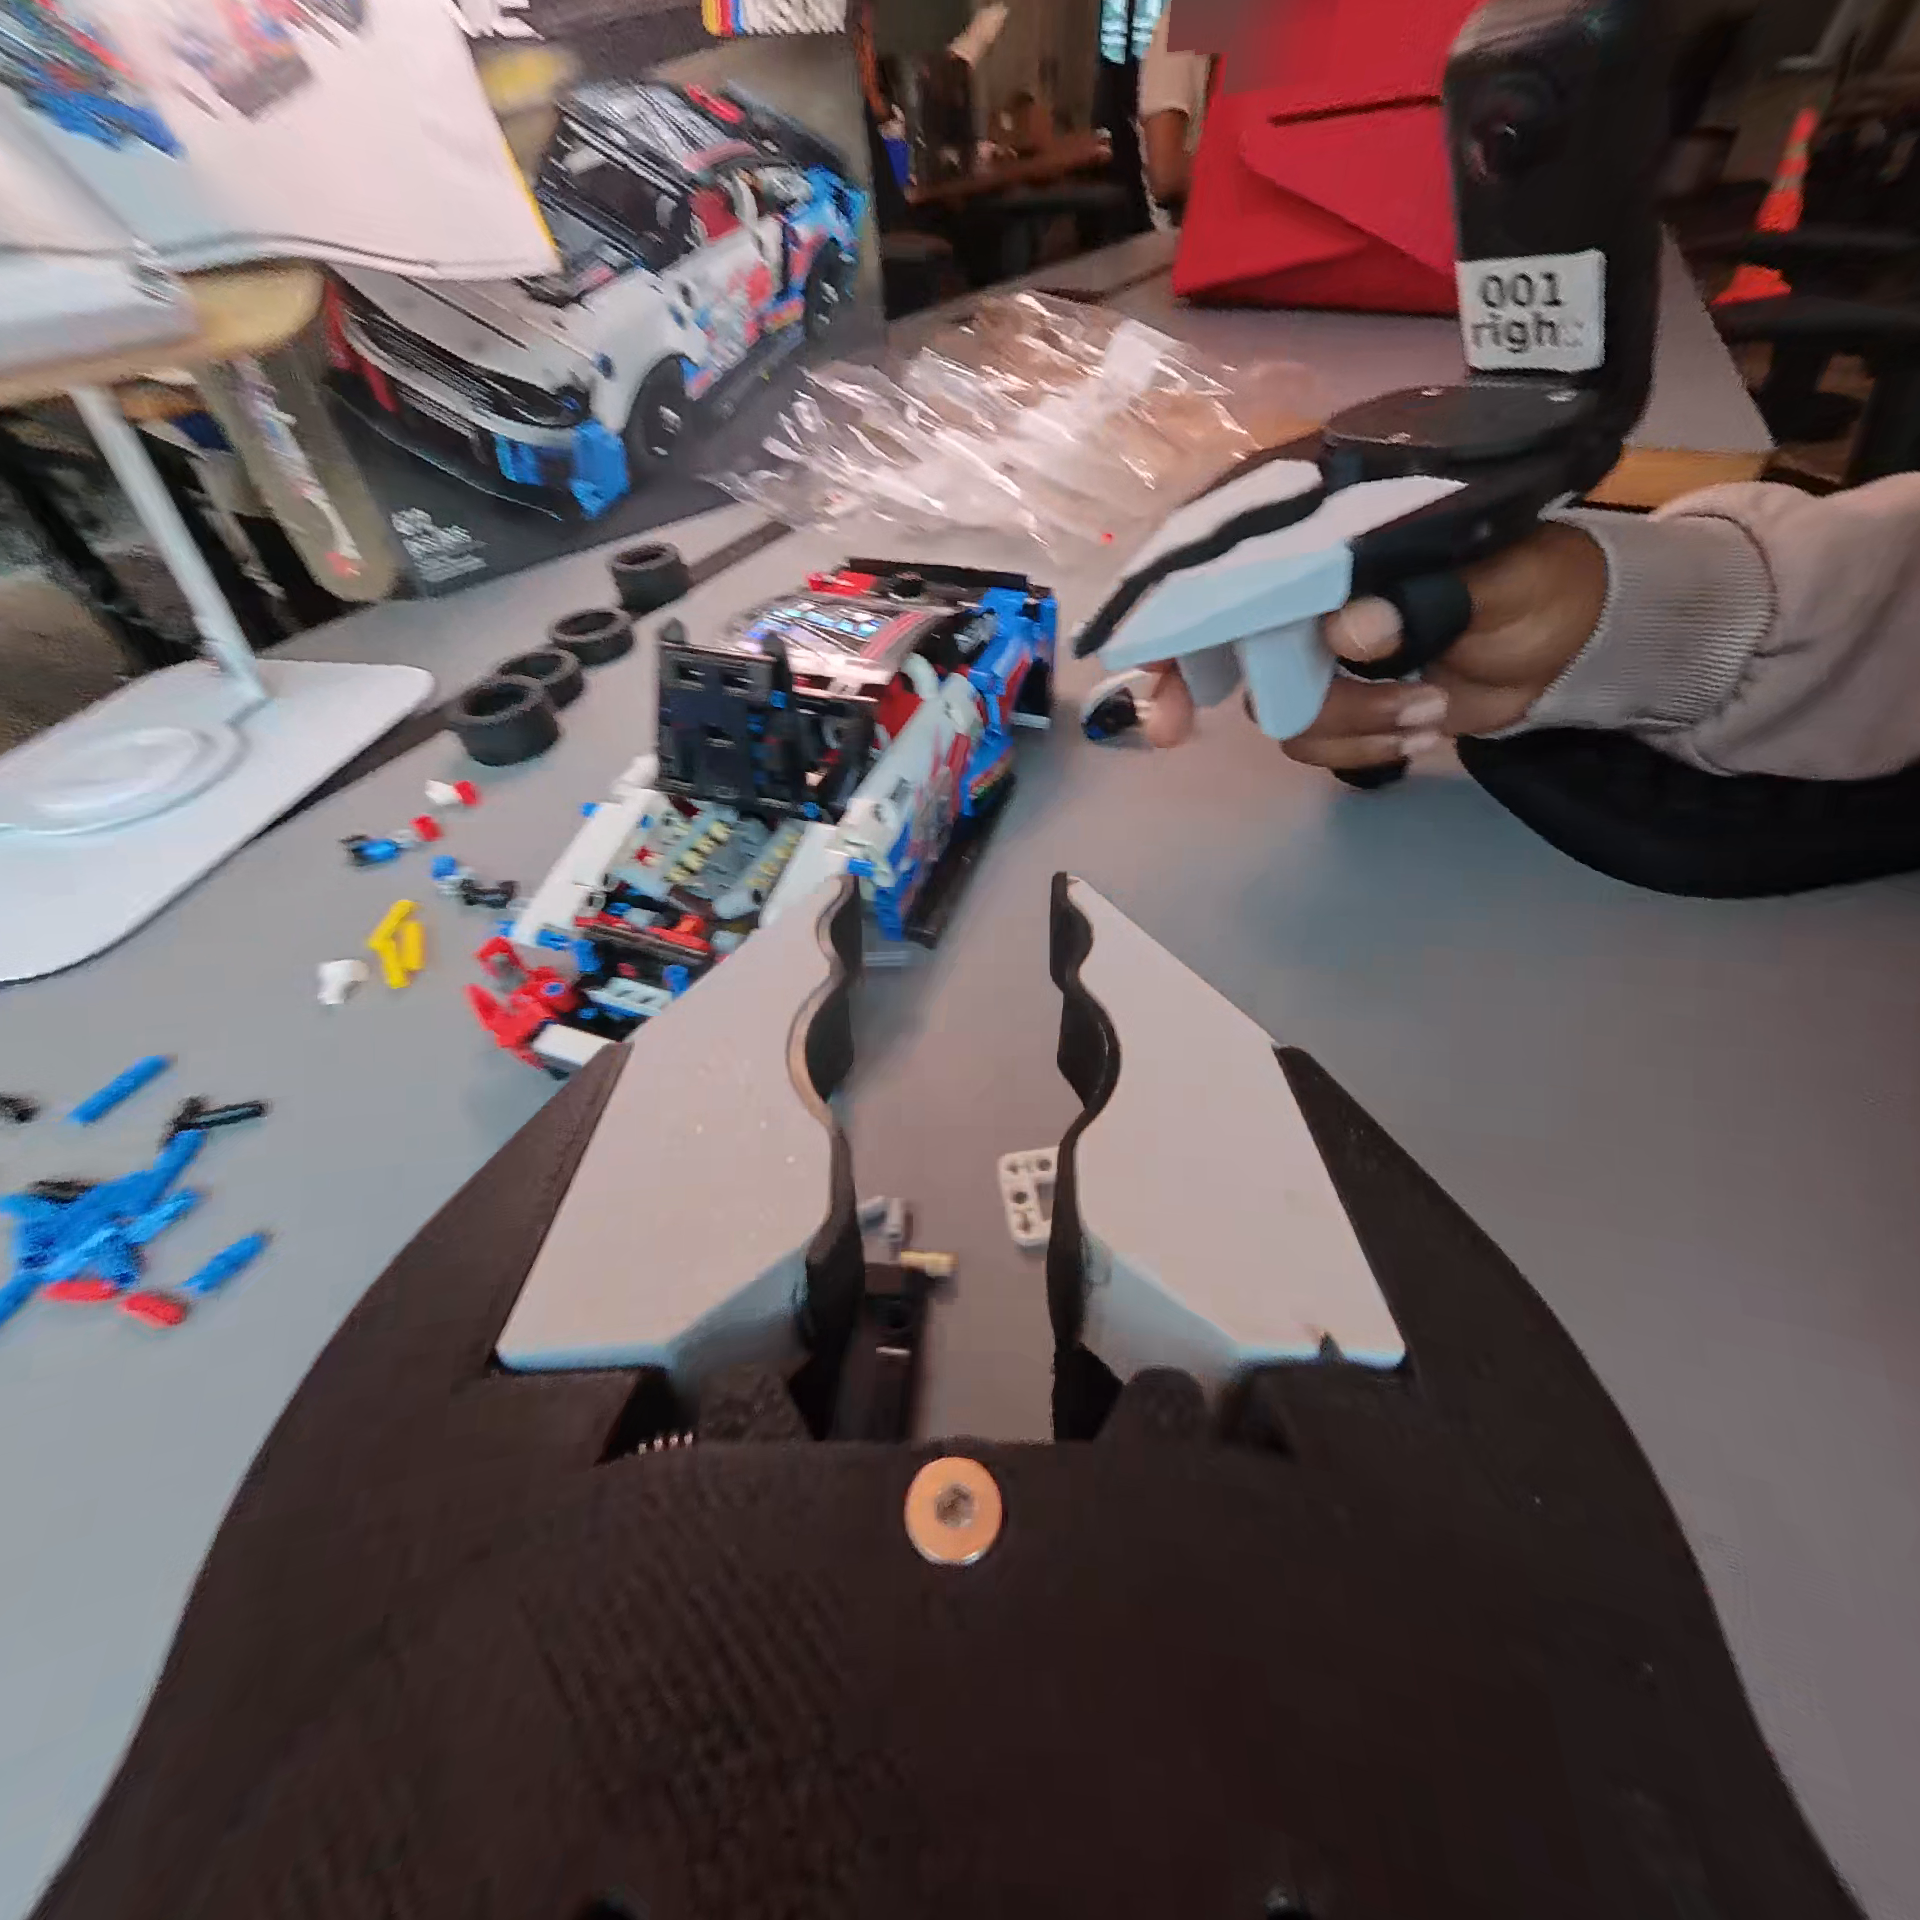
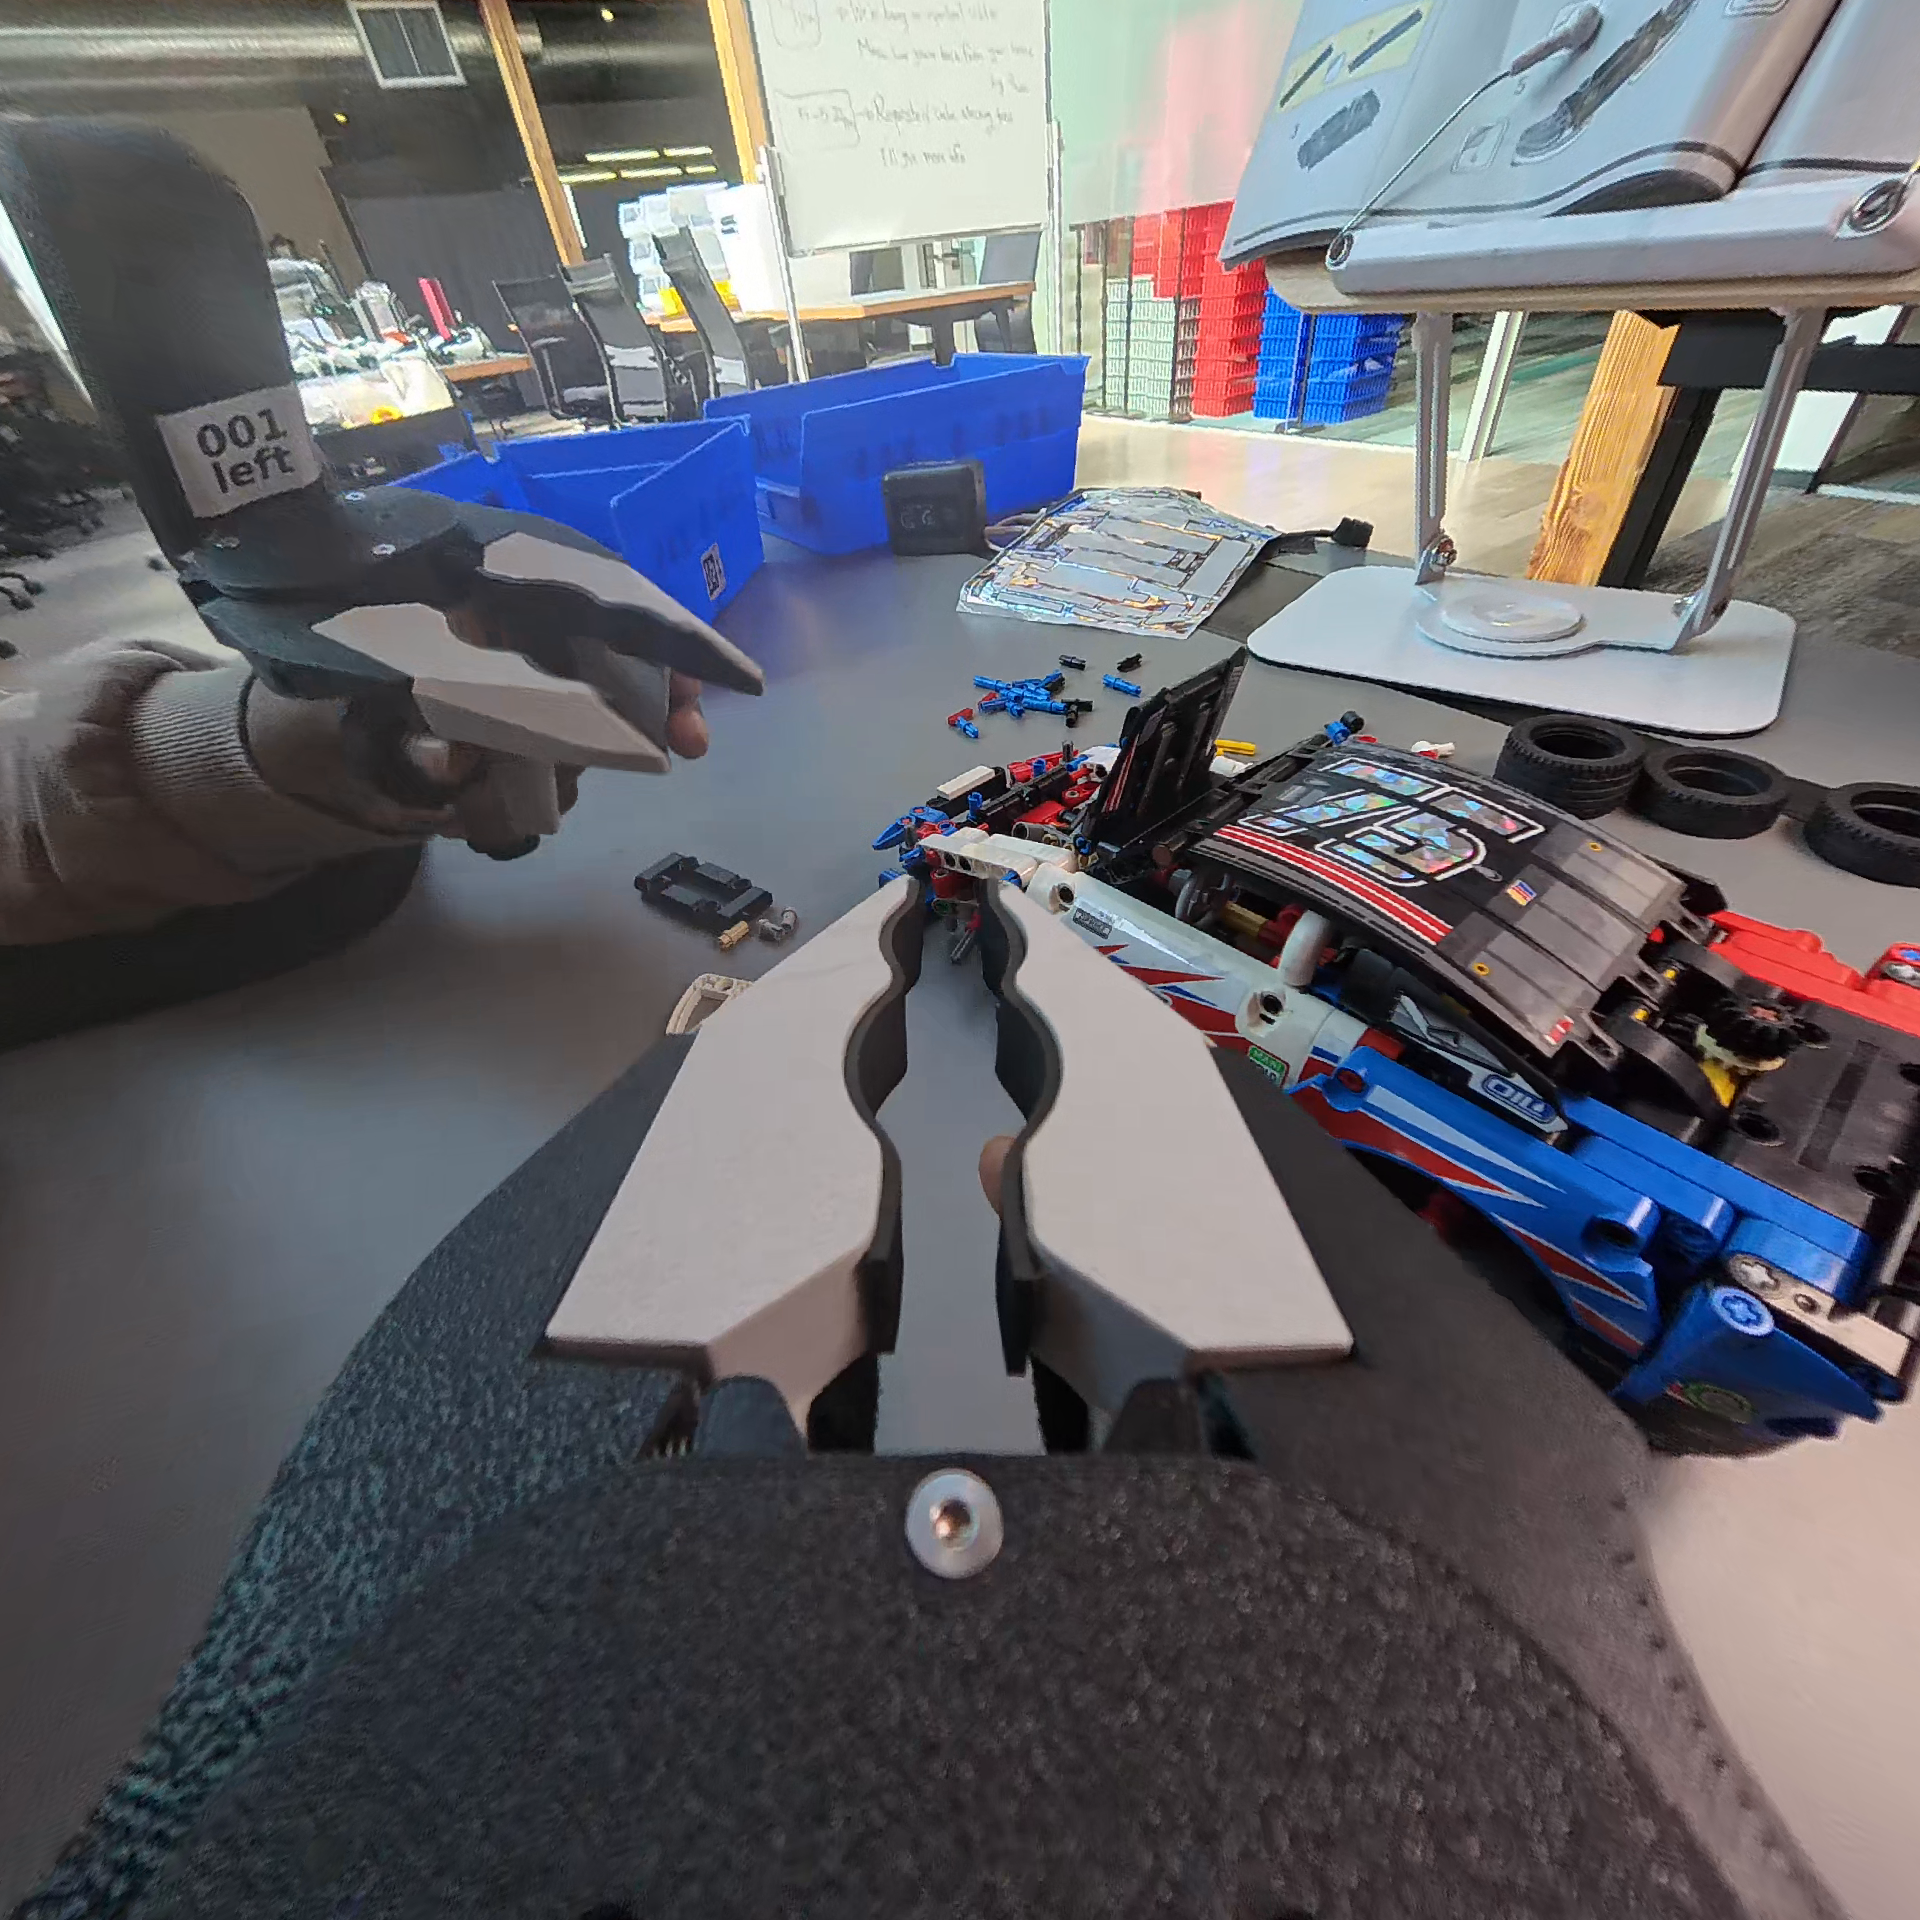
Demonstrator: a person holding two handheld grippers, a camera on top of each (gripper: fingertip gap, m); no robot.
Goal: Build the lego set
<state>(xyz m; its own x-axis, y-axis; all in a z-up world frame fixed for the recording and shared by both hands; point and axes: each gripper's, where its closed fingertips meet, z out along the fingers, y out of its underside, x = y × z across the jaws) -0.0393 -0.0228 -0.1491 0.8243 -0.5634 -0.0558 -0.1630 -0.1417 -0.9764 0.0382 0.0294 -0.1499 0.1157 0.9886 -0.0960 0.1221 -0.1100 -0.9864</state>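
Note:
A partly built blue, white, red and black lego car point(image 1: 894, 727) lies on the grey table point(image 1: 1455, 1143), its black hood panel raised. My left gripper point(image 1: 954, 899) is open and empty, low over the table just in front of the car's nose. Under it lie a small white piece point(image 1: 1027, 1195) and a black piece point(image 1: 894, 1320). My right gripper point(image 2: 951, 899) stands a narrow gap apart and is empty, beside the car point(image 2: 1455, 935). It shows at the right of the left wrist view point(image 1: 1101, 644). The left gripper point(image 2: 696, 722) shows open in the right wrist view.
Several black tyres point(image 1: 582, 665) lie left of the car. Loose blue pins point(image 1: 94, 1226), yellow pieces point(image 1: 397, 940) and a black frame piece point(image 2: 701, 888) are scattered. A booklet stand point(image 2: 1517, 644), the set's box point(image 1: 623, 343), clear bags point(image 1: 1018, 416), a sticker sheet point(image 2: 1122, 561) and blue bins point(image 2: 831, 468) stand behind. Left tips to right tips: about 10 cm. It is some 9 cm from my left tips to the small white piece point(image 1: 1027, 1195).

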